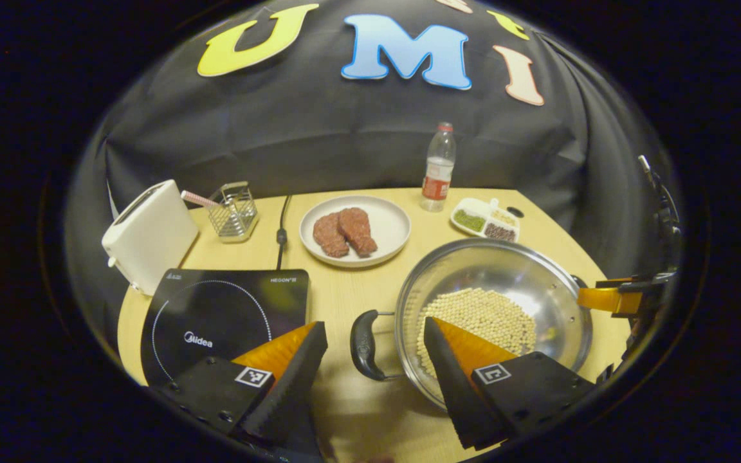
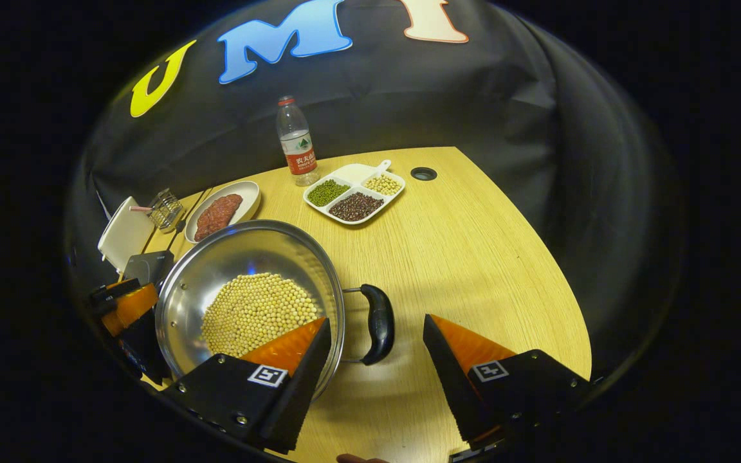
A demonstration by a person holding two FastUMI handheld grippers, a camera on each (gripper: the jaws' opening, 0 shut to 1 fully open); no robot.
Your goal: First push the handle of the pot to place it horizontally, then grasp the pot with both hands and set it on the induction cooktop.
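The left gripper [image 1: 375, 350] was wide open, holding nothing, one pot [image 1: 493, 308] handle [image 1: 364, 344] between its fingers, the cooktop [image 1: 216, 315] to its left. The right gripper [image 2: 377, 347] gaped empty around the other handle [image 2: 378, 323].

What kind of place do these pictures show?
Probably a mock kitchen set up in a recording booth: a black induction cooktop, a steel pot of pale beans and a white toaster on a wooden table.

Square-tagged black hand-held gripper [image 1: 374, 366]
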